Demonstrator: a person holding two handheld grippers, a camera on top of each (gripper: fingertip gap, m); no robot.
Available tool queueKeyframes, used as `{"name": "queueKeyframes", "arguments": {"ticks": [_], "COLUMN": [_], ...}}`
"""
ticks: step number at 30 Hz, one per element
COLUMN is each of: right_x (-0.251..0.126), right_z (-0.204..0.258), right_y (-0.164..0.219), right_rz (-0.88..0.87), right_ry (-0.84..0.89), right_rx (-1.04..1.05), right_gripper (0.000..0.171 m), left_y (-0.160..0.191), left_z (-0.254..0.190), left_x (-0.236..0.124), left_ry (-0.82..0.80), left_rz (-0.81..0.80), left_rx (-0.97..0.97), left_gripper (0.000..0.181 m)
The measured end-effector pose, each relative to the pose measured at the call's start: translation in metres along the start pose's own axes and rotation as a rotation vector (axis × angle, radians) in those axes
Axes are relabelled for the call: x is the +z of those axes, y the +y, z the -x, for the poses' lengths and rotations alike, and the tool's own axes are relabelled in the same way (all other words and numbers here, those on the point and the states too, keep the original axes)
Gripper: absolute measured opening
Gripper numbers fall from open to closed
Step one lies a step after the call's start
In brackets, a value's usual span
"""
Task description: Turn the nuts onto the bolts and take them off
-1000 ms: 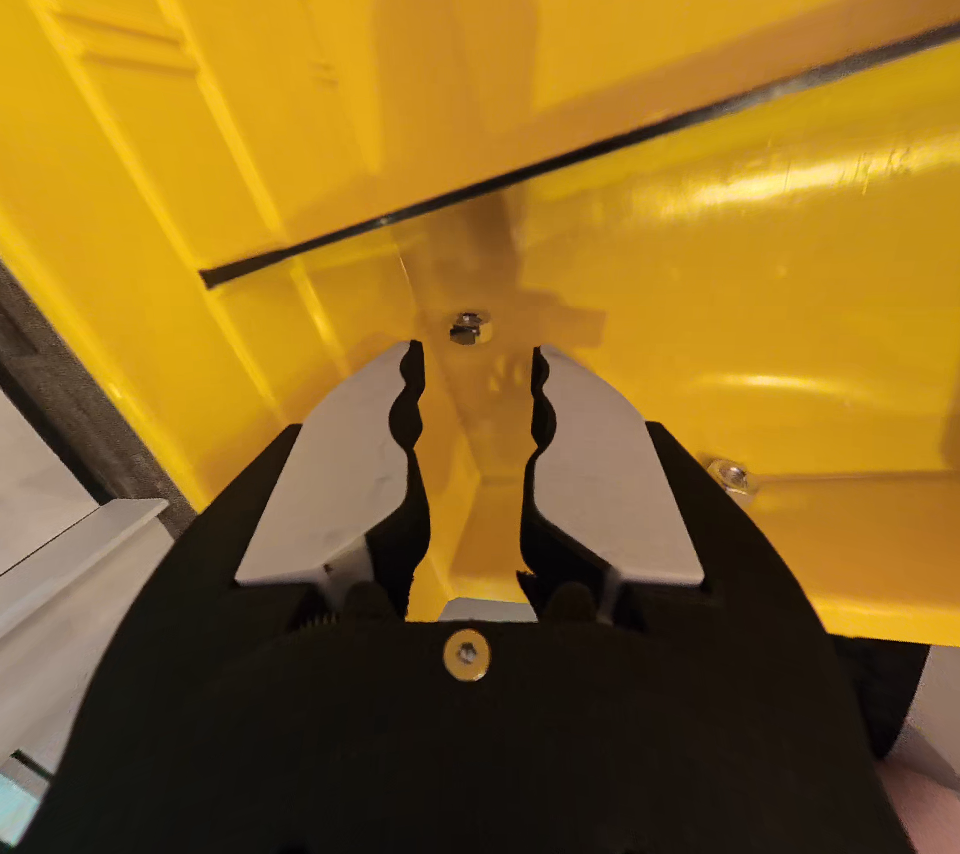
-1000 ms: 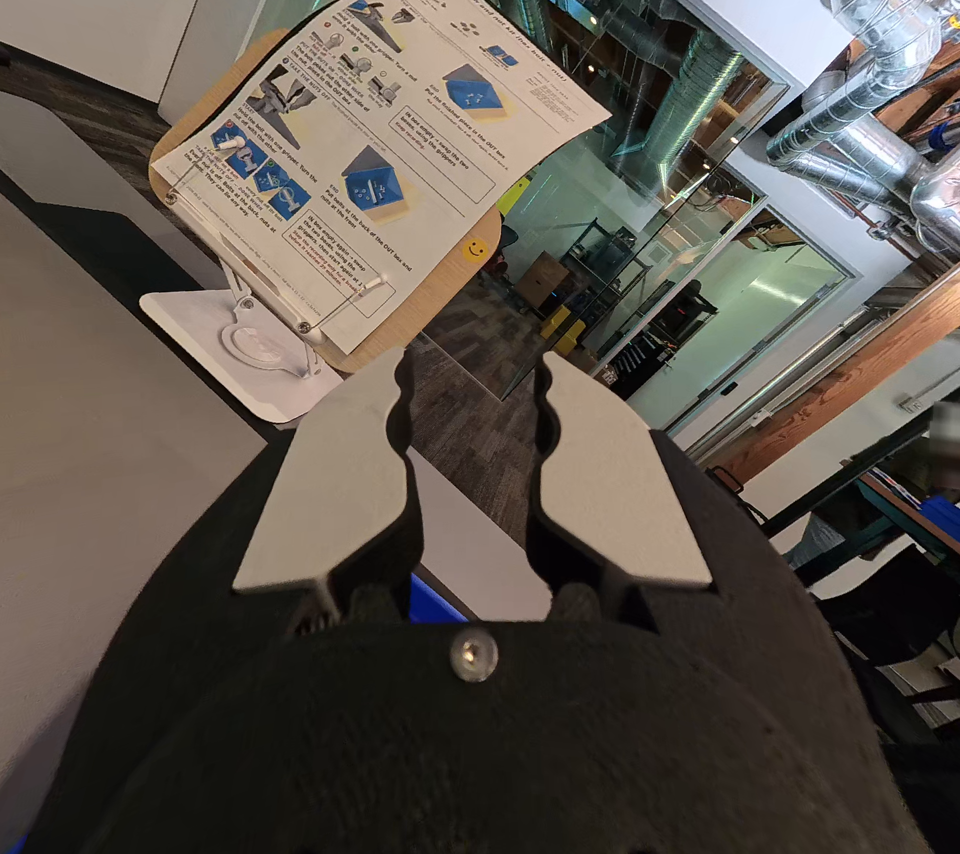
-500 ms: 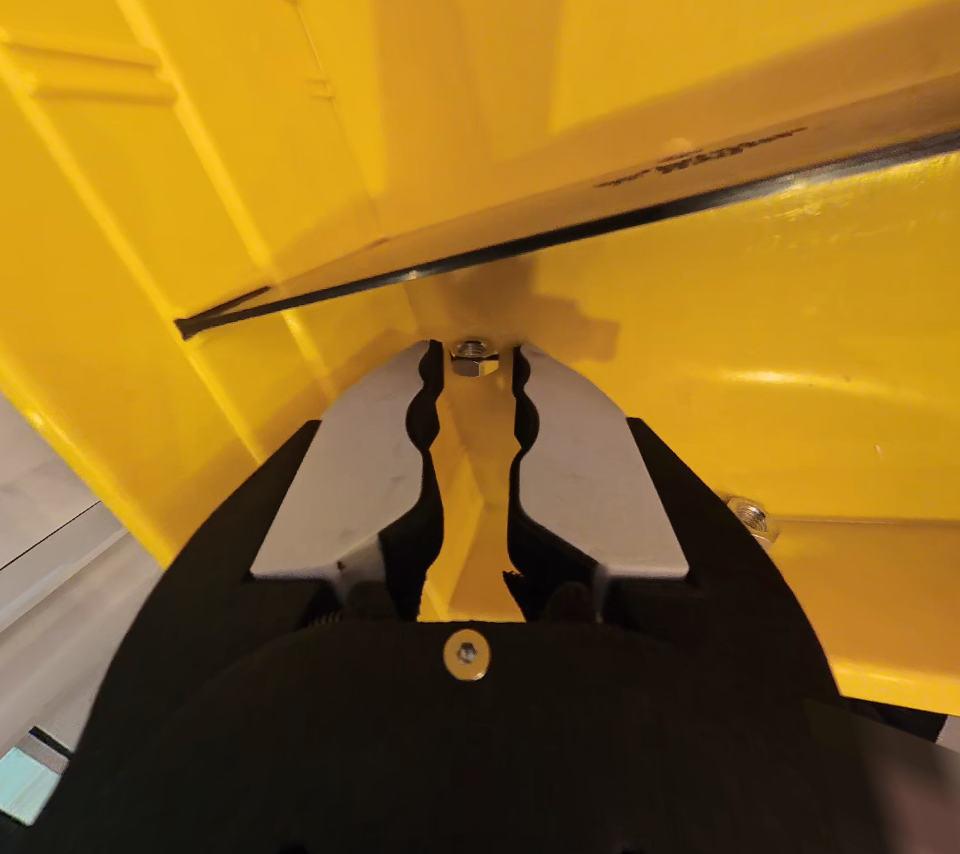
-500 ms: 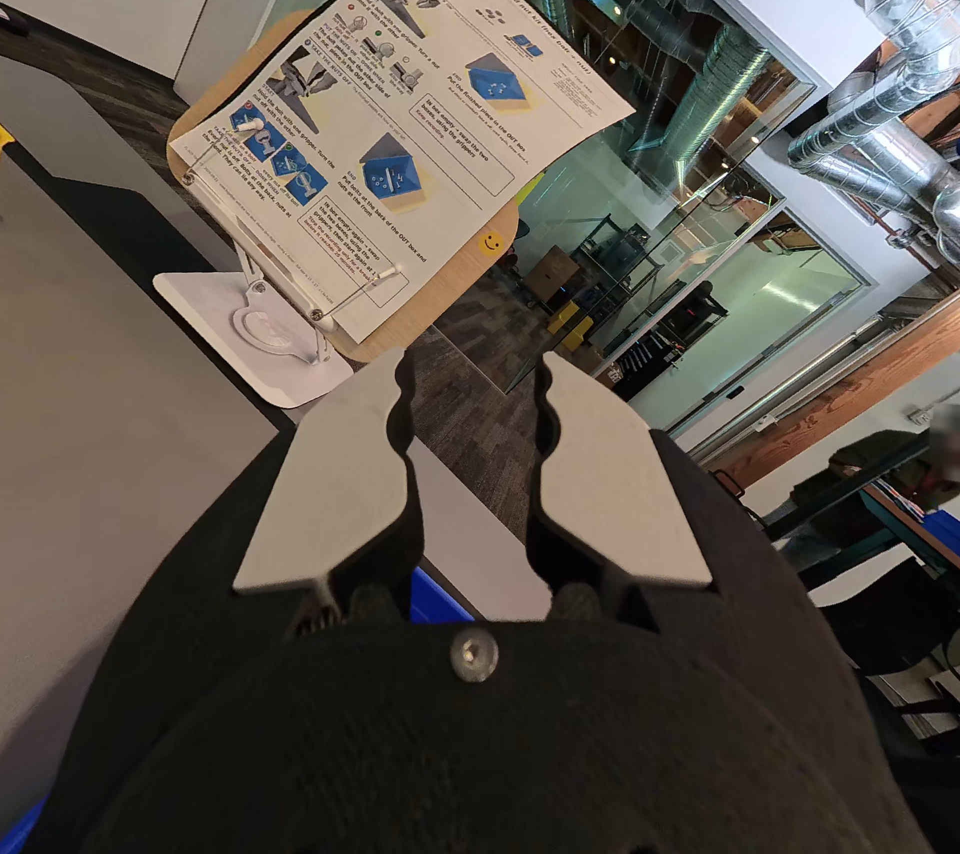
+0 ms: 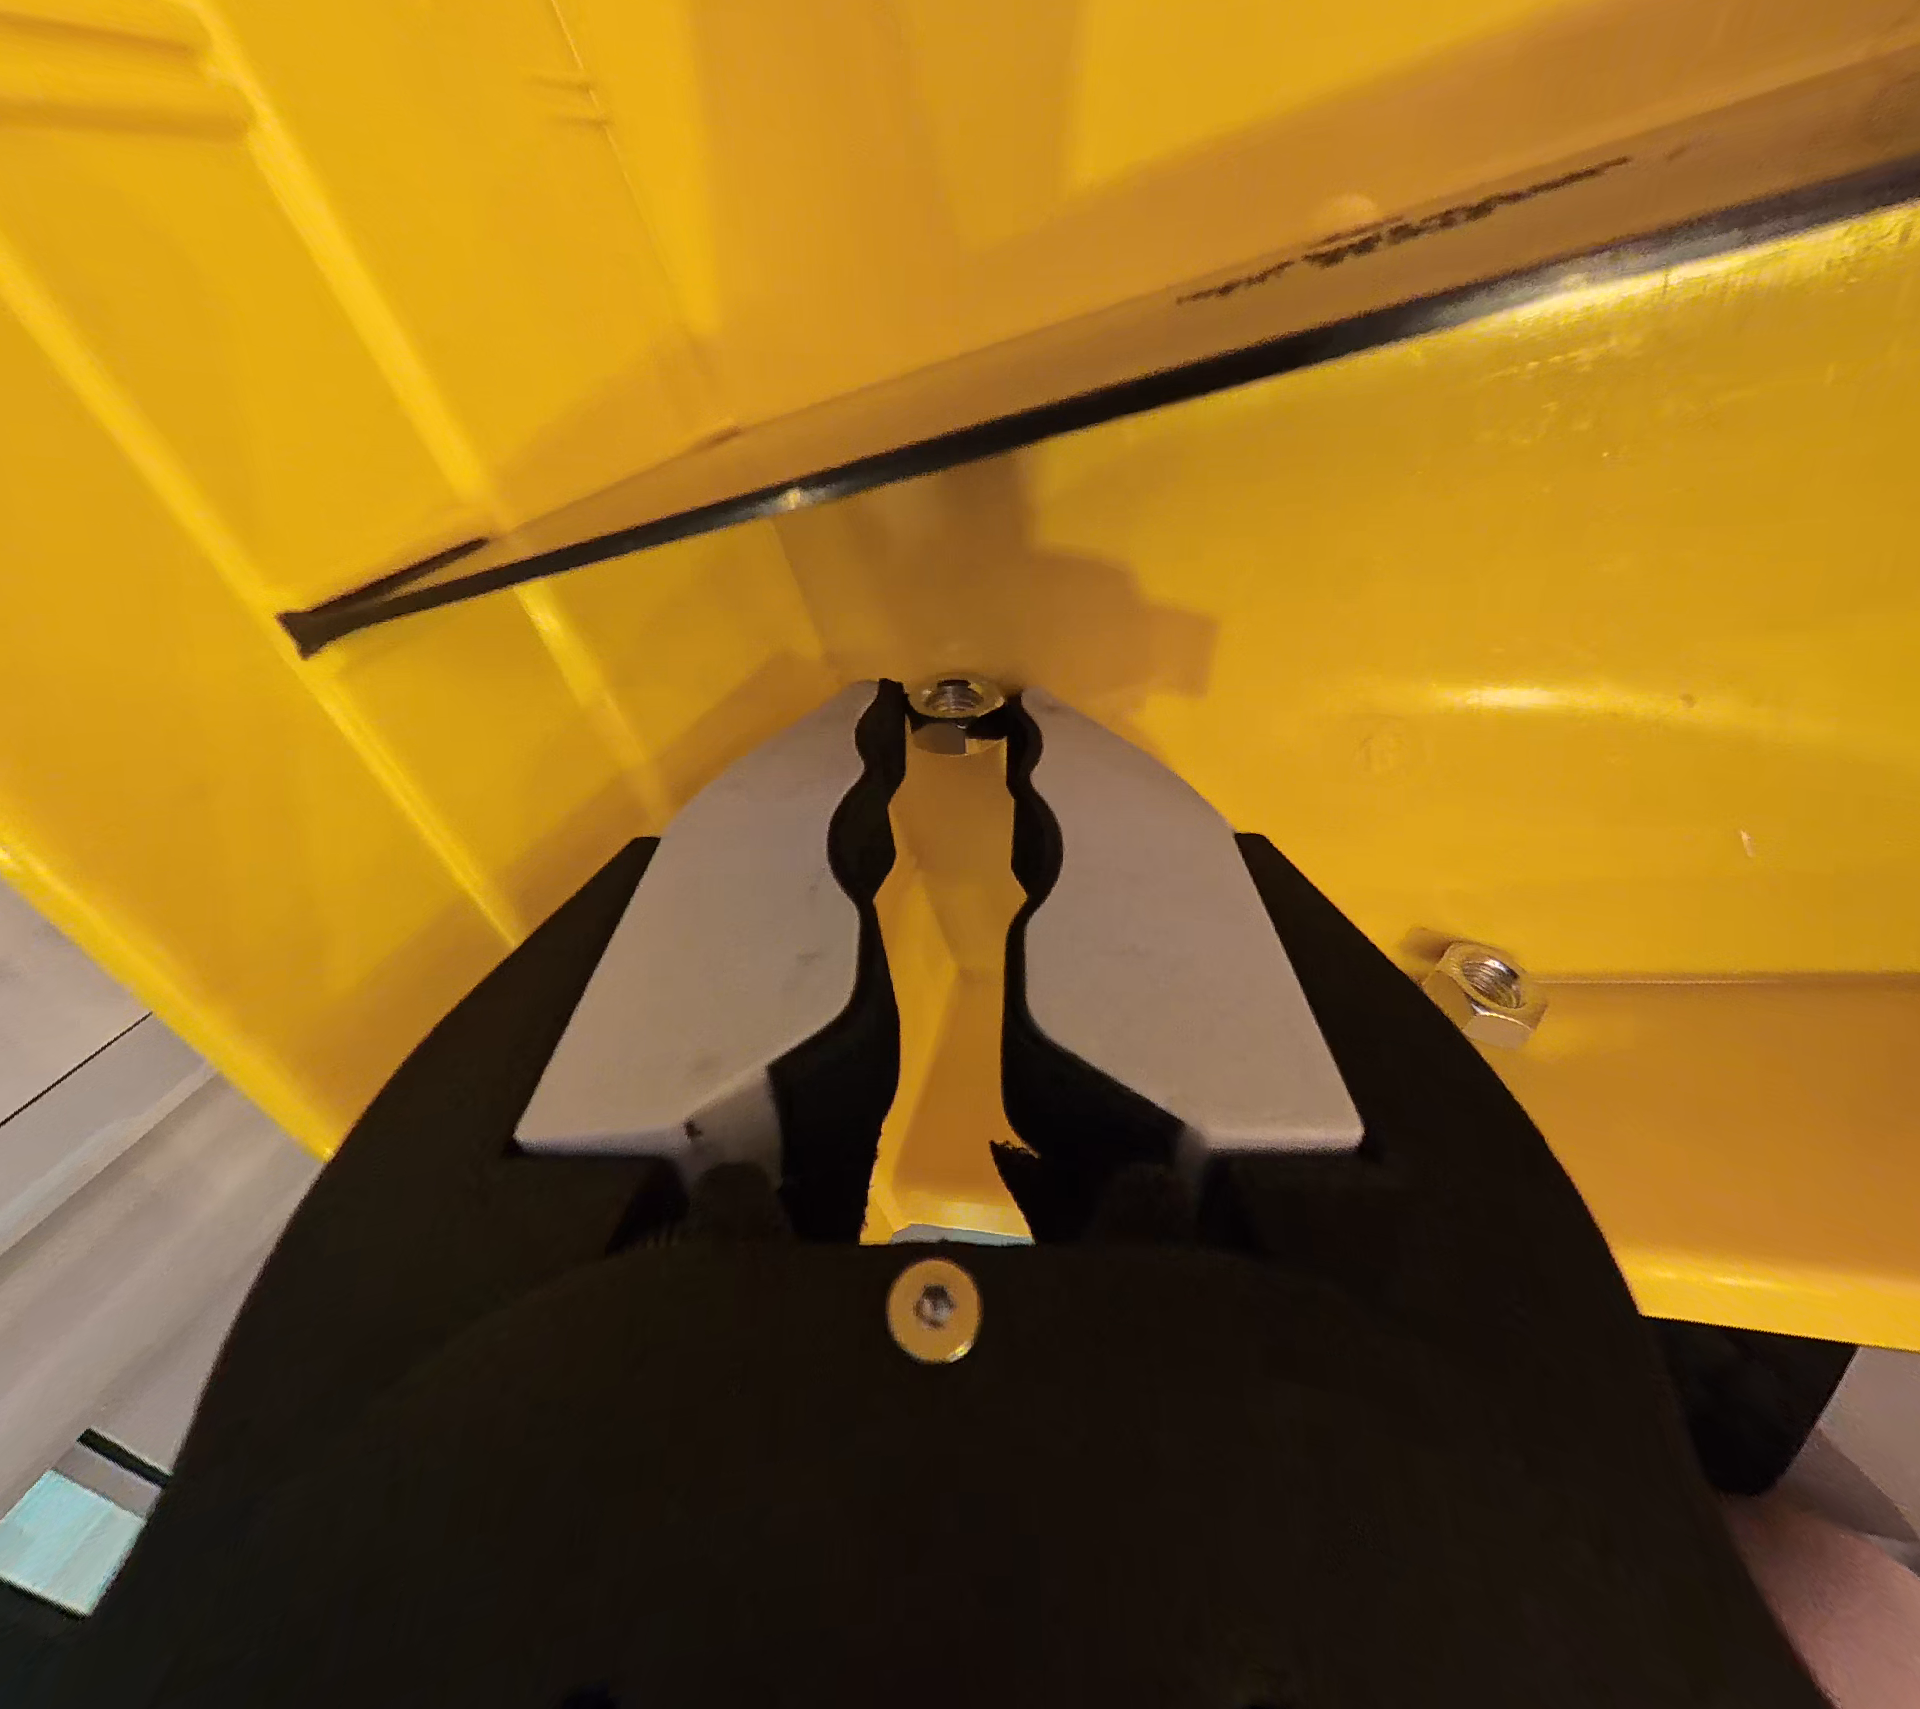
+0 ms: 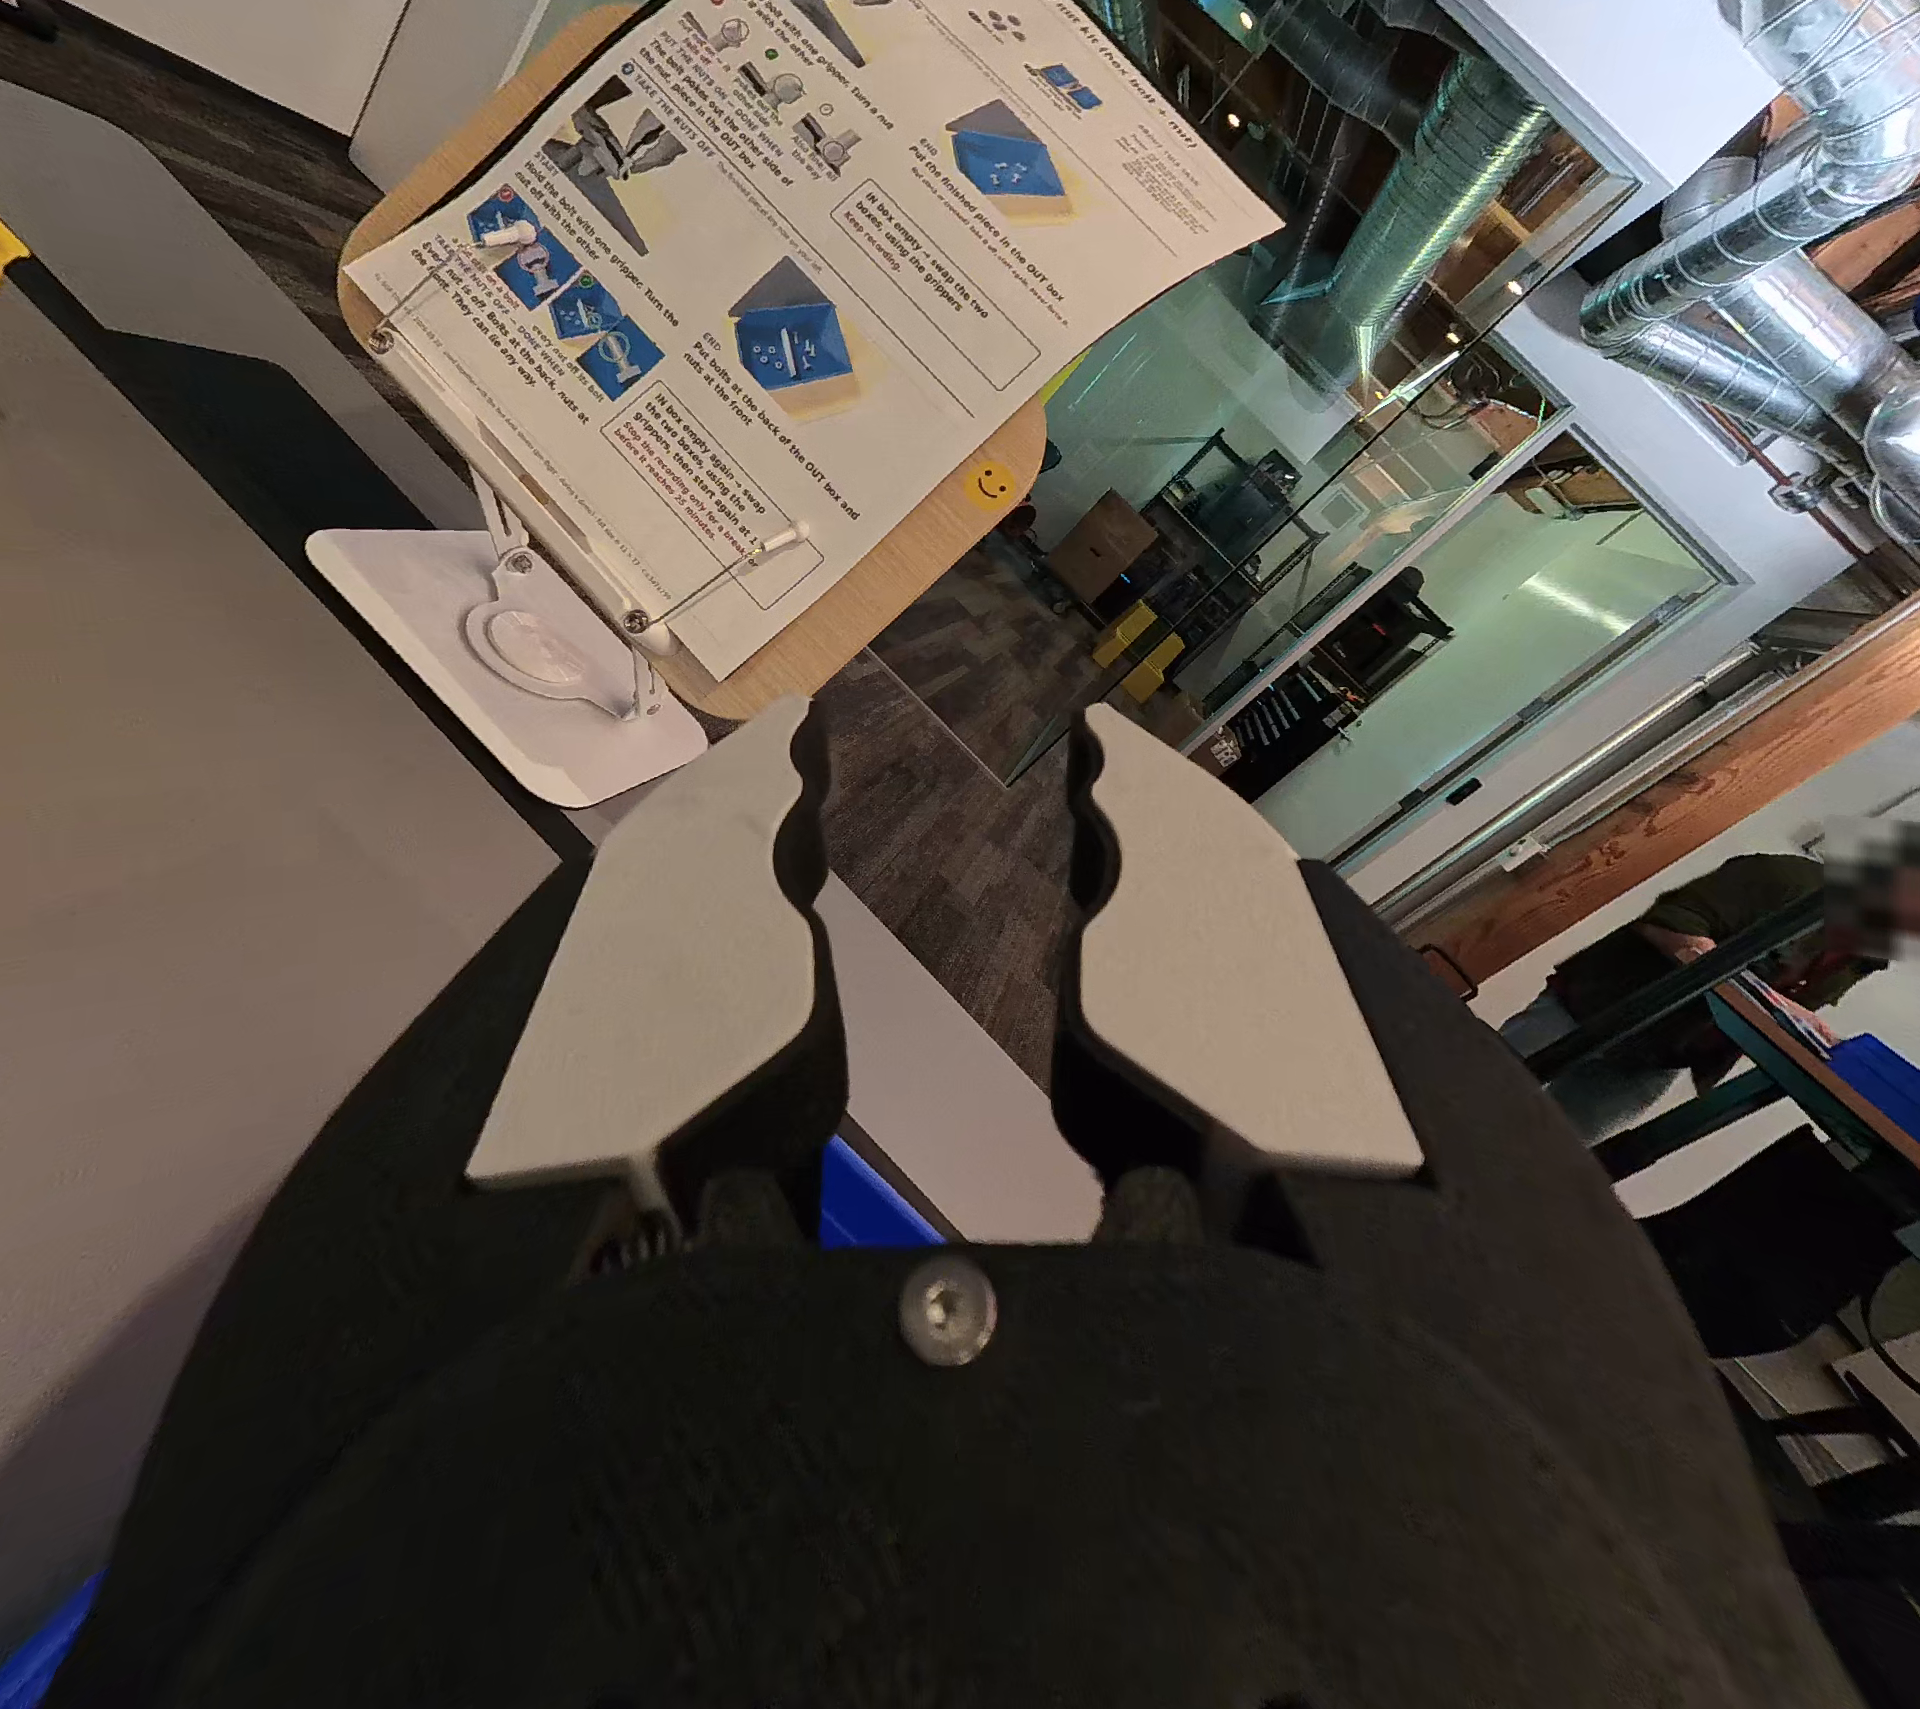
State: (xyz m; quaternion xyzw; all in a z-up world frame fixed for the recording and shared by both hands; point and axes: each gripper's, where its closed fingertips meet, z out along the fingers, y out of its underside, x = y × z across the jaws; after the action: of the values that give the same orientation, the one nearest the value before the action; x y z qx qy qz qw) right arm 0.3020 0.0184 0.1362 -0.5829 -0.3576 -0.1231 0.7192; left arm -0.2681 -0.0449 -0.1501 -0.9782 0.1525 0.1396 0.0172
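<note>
Yellow bin (image 5: 1351,49) corner, nut (image 5: 951,714) wedged

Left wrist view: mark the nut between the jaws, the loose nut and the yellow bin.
nut between the jaws (image 5: 951,717), left wrist view, top face
loose nut (image 5: 1484,986), left wrist view, top face
yellow bin (image 5: 1455,724), left wrist view, bare floor

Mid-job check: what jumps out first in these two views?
The bright yellow bin fills the left wrist view, where the left gripper pinches a steel nut at the bin's inner corner; a second nut lies lower right. The right gripper is open and empty, facing an instruction sheet on a stand.
</note>
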Motion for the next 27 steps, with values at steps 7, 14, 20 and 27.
{"name": "queueKeyframes", "arguments": {"ticks": [7,14,20,27], "right_x": [0.002,0.004,0.003,0.003], "right_z": [0.003,0.006,0.003,0.004], "right_y": [0.002,0.003,0.004,0.006], "right_rz": [0.016,0.026,0.027,0.034], "right_ry": [-0.007,-0.010,-0.002,-0.004], "right_rx": [-0.019,-0.038,-0.039,-0.049], "right_gripper": [0.044,0.045,0.045,0.044], "left_y": [-0.001,-0.041,-0.091,-0.106], "left_z": [-0.004,-0.020,-0.163,-0.343], "left_x": [-0.007,-0.088,-0.216,-0.175], "left_ry": [0.017,0.108,0.412,0.497], "left_rz": [-0.014,-0.350,-0.810,-0.670], "left_rx": [0.010,-0.061,0.252,0.744], "left_gripper": [0.018,0.018,0.018,0.018]}}
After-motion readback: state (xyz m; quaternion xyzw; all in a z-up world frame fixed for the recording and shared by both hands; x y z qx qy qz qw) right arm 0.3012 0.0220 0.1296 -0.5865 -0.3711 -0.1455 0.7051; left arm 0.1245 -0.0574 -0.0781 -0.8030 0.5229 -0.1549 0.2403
